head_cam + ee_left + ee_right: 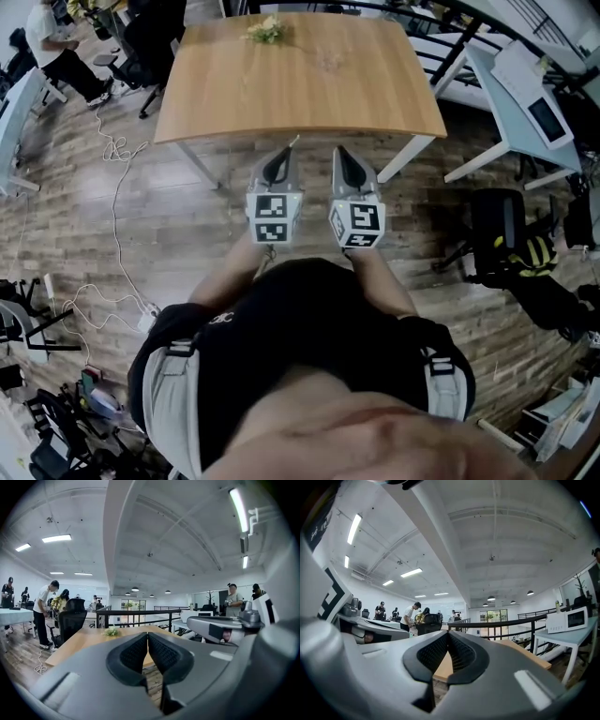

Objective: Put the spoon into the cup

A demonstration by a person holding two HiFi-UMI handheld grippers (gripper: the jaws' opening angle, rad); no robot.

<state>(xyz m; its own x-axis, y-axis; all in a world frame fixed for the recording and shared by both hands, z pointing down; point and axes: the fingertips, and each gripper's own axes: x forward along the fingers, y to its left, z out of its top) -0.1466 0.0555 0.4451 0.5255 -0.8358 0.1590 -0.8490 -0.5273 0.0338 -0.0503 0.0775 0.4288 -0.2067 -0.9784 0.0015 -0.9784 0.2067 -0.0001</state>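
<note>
Before any pickup, the left gripper (pixel 286 155) and right gripper (pixel 345 159) are being held closed and empty, the wooden table (pixel 300 84) at 12 o'clock needing approaching, spoon and cup unseen.

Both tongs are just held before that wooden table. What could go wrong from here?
No spoon or cup shows clearly on the table, only a green sprig at its far edge, so there may be nothing to grasp.
The left tongs and right tongs are both shut and empty; they must open first.
A white cable lies loose on the floor beside the table: a possible trip.
</note>
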